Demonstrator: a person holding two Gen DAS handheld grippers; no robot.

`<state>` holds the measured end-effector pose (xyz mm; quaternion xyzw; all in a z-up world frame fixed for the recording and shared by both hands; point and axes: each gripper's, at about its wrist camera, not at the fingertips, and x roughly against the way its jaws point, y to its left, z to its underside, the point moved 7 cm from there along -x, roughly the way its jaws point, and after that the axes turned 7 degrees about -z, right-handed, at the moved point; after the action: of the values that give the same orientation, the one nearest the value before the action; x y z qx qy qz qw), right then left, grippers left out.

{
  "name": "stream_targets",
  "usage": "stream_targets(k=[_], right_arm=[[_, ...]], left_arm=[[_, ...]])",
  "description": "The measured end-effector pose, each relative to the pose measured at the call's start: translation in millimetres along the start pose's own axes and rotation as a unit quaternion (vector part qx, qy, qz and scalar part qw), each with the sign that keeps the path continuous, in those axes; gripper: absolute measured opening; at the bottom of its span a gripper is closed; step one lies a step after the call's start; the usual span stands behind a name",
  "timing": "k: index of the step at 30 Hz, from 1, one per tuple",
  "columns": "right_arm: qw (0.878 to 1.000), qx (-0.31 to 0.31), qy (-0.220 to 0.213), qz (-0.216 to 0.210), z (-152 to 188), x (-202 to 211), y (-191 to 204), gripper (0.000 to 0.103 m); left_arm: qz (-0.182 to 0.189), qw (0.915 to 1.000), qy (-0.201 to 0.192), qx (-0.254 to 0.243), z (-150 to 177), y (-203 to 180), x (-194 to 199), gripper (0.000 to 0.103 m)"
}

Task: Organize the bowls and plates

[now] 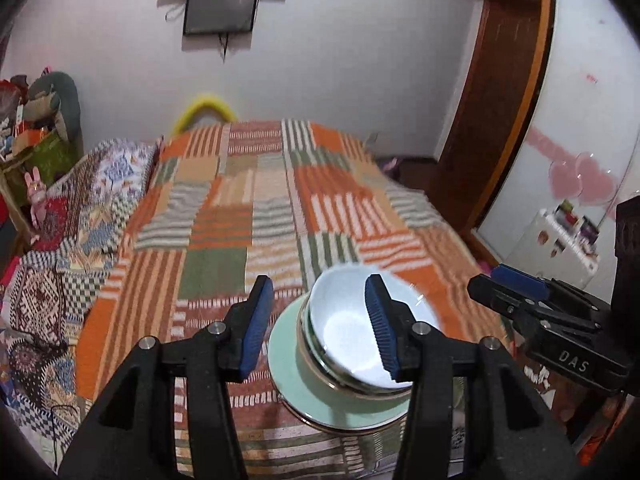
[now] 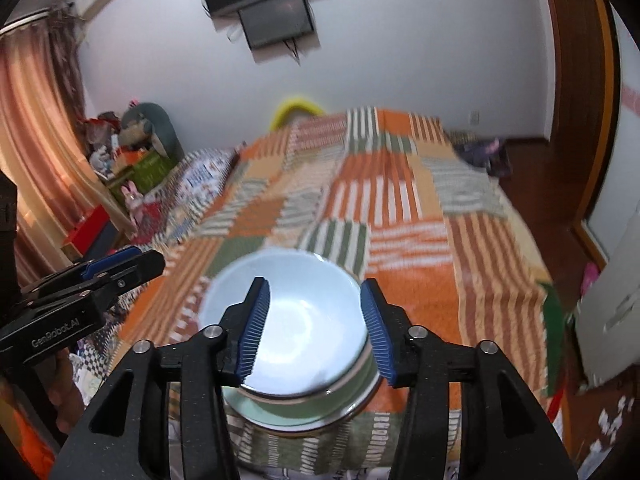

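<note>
Both tongs, left tongs (image 1: 318, 326) and right tongs (image 2: 316, 330), hang apart and empty above the stack: white bowl (image 2: 304, 320) nested on green plate (image 1: 296, 376), near the bed (image 1: 224, 216) edge for stability.

Pale blue bowl (image 2: 296, 320) on mint-green plate (image 1: 304, 384), over an orange, green and cream striped patchwork bedspread (image 1: 240, 216)

White walls (image 1: 360, 60) (a dark screen (image 1: 220, 10) mounted high), patchwork bedspread (image 1: 240, 208), striped curtain (image 2: 36, 128).
</note>
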<state>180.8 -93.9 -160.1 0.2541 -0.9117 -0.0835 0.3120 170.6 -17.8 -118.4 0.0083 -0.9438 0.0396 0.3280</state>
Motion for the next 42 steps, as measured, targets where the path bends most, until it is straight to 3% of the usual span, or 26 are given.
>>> stream_targets(k=[9,17,19,22,25,34,42], right_arm=[[0.995,0.03,-0.09,-0.014,-29,52,23,0.053],[0.988,0.054,-0.141,-0.018,-39,77,38,0.069],[0.987,0.06,-0.149,-0.016,-40,81,41,0.074],[0.985,0.068,-0.161,-0.015,-40,86,45,0.081],[0.984,0.071,-0.165,-0.017,-38,90,48,0.083],[0.981,0.072,-0.182,-0.014,-36,99,49,0.102],[0.981,0.07,-0.181,-0.013,-34,102,48,0.102]], left_arm=[[0.006,0.9963,-0.086,-0.002,-25,-2,63,0.06],[-0.003,0.9902,-0.139,-0.01,-30,-6,97,0.077],[-0.009,0.9883,-0.152,-0.012,-30,-7,103,0.087],[-0.016,0.9853,-0.17,-0.015,-29,-8,110,0.092],[-0.022,0.9833,-0.18,-0.018,-29,-8,113,0.096],[-0.017,0.9827,-0.184,-0.016,-25,-10,118,0.097],[-0.015,0.9825,-0.185,-0.011,-24,-8,119,0.098]])
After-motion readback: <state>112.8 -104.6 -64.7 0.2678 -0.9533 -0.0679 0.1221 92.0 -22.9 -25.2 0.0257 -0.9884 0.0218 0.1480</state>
